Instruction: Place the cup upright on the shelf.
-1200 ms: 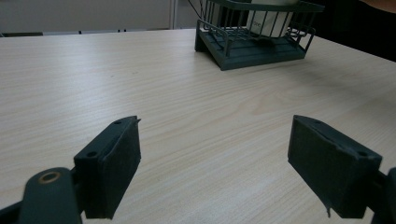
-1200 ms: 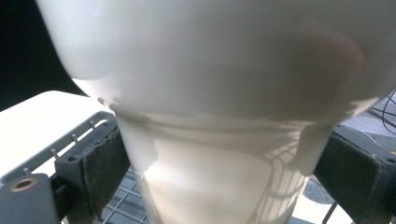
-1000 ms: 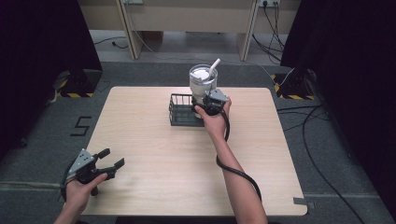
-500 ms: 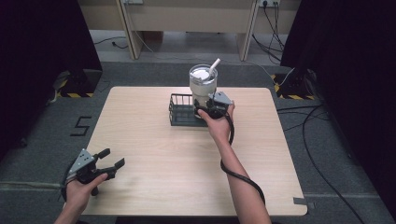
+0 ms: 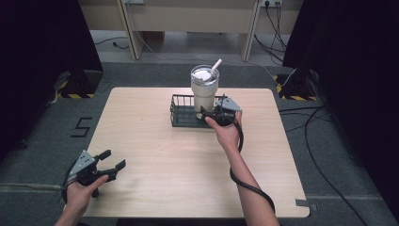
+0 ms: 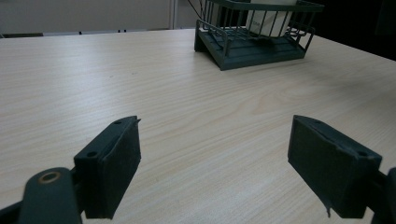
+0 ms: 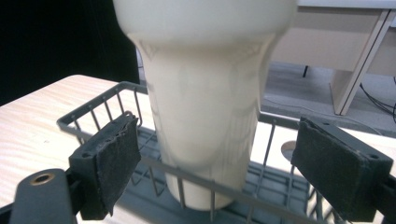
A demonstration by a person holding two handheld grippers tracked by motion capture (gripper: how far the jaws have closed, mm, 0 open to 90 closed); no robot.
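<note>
- Toward the far middle of the pale wooden table (image 5: 155,155), a tall cream tumbler with a lid and a pale straw (image 5: 204,89) stands upright inside a dark wire basket (image 5: 181,113).
- Compared with a second ago, the right gripper (image 5: 210,113) has drawn slightly back toward the person and sits at the basket's near right rim; its jaws are spread wide, one on each side of the tumbler (image 7: 205,107), and neither pad touches it.
- The tumbler is in the same spot in the basket (image 7: 261,186) as before, so I judge it has been set down and released, or the grasp is being lined up afresh; which of these, the pictures cannot settle.
- At the near left corner, the left gripper (image 5: 109,162) has not moved; its jaws are spread and empty just above bare tabletop (image 6: 140,84), well apart from the basket (image 6: 252,46).
- Closing on the tumbler's narrow lower body would call for the right gripper to advance over the rim.
</note>
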